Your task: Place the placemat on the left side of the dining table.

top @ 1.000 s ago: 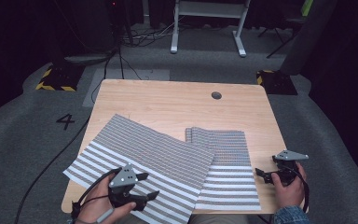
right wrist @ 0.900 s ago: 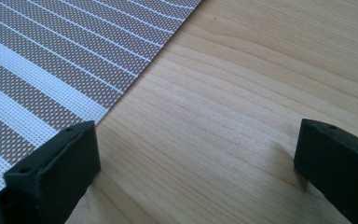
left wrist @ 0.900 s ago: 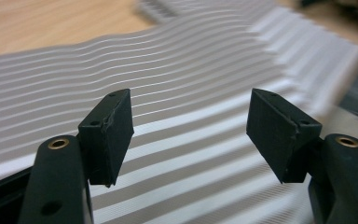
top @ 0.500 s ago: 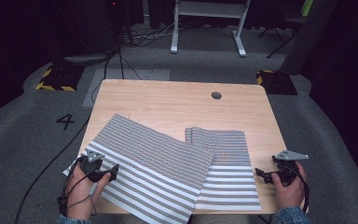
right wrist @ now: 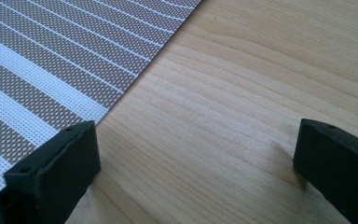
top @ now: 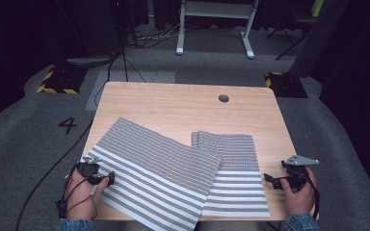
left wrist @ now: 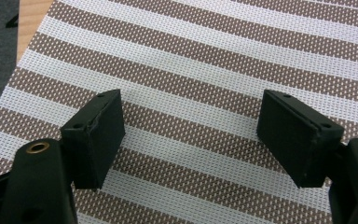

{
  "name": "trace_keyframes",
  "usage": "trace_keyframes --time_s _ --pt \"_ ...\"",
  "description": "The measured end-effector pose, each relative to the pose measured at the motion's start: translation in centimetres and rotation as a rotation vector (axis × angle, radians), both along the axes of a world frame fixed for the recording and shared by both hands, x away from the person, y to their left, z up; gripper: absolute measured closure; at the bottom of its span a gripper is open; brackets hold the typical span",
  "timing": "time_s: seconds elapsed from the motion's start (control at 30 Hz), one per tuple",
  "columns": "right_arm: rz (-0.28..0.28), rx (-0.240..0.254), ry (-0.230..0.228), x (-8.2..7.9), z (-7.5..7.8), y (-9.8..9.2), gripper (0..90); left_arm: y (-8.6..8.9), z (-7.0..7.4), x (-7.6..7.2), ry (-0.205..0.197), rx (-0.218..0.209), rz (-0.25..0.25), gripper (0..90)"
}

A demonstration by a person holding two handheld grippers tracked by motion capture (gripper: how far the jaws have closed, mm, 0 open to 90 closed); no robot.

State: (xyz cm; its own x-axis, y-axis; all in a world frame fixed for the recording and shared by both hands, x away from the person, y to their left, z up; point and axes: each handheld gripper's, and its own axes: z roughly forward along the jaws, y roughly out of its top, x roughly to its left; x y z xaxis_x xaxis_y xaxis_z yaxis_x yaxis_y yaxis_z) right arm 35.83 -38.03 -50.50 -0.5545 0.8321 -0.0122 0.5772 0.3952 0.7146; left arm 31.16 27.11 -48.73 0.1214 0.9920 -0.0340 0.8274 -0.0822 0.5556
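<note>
Two brown-and-white striped woven placemats lie on the wooden table [top: 173,103]. The larger, tilted mat [top: 159,168] overlaps the left edge of the smaller mat [top: 236,173]. My left gripper [top: 105,180] is at the larger mat's near left corner. Its jaws have just been opening and stand wide apart over the stripes [left wrist: 191,70], with nothing pinched between the pads [left wrist: 98,135]. My right gripper [top: 270,179] rests open at the table's near right, just right of the smaller mat. Its jaws [right wrist: 198,144] frame bare wood, with the mat's corner [right wrist: 42,79] beside the left pad.
A round cable hole [top: 223,98] sits in the table's far right part. Grey carpet marked with a "4" [top: 67,125] surrounds the table, with cables and a white desk frame [top: 217,24] beyond. The far half of the tabletop is bare wood.
My left hand has moved left and down, from the middle of the larger mat's near edge to its left corner. The right hand has kept still.
</note>
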Motion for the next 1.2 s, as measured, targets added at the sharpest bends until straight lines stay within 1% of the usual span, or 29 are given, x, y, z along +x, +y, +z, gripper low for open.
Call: trace_keyframes --time_s 0.03,0.07,0.1,0.13,0.23,0.27,0.33,0.4,0.47,0.5,0.53,0.57,0.6,0.63,0.67,0.7,0.73,0.83,0.87,0.93,1.0,1.1,1.17,1.2 --pt "0.000 0.000 0.000 0.0 0.0 0.0 0.4 0.0 -0.1 0.1 -0.008 -0.006 -0.002 23.5" --pt "0.000 0.000 0.000 0.0 0.0 0.0 0.5 0.1 -0.1 0.2 -0.013 0.001 -0.015 23.5" --pt "0.000 0.000 0.000 0.0 0.0 0.0 0.5 0.0 -0.2 0.5 -0.020 -0.006 -0.019 23.6" --pt "0.000 0.001 0.000 0.0 0.0 0.0 0.4 0.0 -0.2 0.7 -0.025 0.002 -0.024 23.6" --pt "0.000 0.001 0.000 0.0 0.0 0.0 0.4 -0.1 -0.1 1.4 -0.024 -0.001 -0.040 24.2" --pt "0.000 0.001 0.000 0.0 0.0 0.0 0.4 -0.1 -0.1 1.6 -0.027 -0.004 -0.045 24.8" --pt "0.000 0.001 0.000 0.0 0.0 0.0 0.4 -0.2 0.0 1.9 -0.030 0.000 -0.061 28.9" --pt "0.000 0.001 0.000 0.0 0.0 0.0 0.4 -0.3 0.0 2.0 -0.049 -0.011 -0.089 39.1" --pt "0.000 0.001 0.000 0.0 0.0 0.0 0.4 -0.5 0.0 2.0 -0.067 -0.020 -0.129 51.9" --pt "0.000 0.001 0.000 0.0 0.0 0.0 0.4 -0.7 0.0 2.0 -0.078 -0.014 -0.138 59.3" --pt "0.000 0.001 0.000 0.0 0.0 0.0 0.4 -1.1 0.1 2.0 -0.078 -0.016 -0.152 68.0" --pt "0.000 0.000 0.000 0.0 0.0 0.0 0.5 -1.4 0.3 1.9 -0.085 0.004 -0.169 74.3" --pt "0.000 0.001 0.000 0.0 0.0 0.0 0.4 -1.8 0.6 1.8 -0.111 0.024 -0.180 78.6" --pt "0.000 0.001 0.000 0.0 0.0 0.0 0.4 -2.0 1.1 1.7 -0.132 0.026 -0.193 81.2" --pt "0.000 0.001 0.000 0.0 0.0 0.0 0.5 -2.3 1.7 1.6 -0.167 0.010 -0.218 82.4" --pt "0.000 0.000 0.000 0.0 0.0 0.0 0.5 -2.5 2.2 1.5 -0.184 0.010 -0.229 83.5" --pt "0.000 0.000 0.000 0.0 0.0 0.0 0.5 -2.8 3.0 1.4 -0.222 0.012 -0.248 83.9" --pt "0.000 0.000 0.000 0.0 0.0 0.0 0.5 -3.5 4.5 1.2 -0.281 0.013 -0.284 84.5" --pt "0.000 0.000 0.000 0.0 0.0 0.0 0.5 -3.7 5.1 1.3 -0.307 0.012 -0.296 84.5" --pt "0.000 0.000 0.000 0.0 0.0 0.0 0.5 -3.9 5.9 1.7 -0.332 0.014 -0.309 84.7" --pt "0.000 0.000 0.000 0.0 0.0 0.0 0.5 -4.0 6.8 2.3 -0.349 0.030 -0.322 84.8" --pt "0.000 0.000 0.000 0.0 0.0 0.0 0.5 -4.1 8.2 3.5 -0.364 0.056 -0.350 84.9" --pt "0.000 0.000 0.000 0.0 0.0 0.0 0.5 -4.1 9.1 4.6 -0.377 0.048 -0.373 85.3" --pt "0.000 0.000 0.000 0.0 0.0 0.0 0.5 -4.1 9.4 5.2 -0.389 0.057 -0.375 85.4"
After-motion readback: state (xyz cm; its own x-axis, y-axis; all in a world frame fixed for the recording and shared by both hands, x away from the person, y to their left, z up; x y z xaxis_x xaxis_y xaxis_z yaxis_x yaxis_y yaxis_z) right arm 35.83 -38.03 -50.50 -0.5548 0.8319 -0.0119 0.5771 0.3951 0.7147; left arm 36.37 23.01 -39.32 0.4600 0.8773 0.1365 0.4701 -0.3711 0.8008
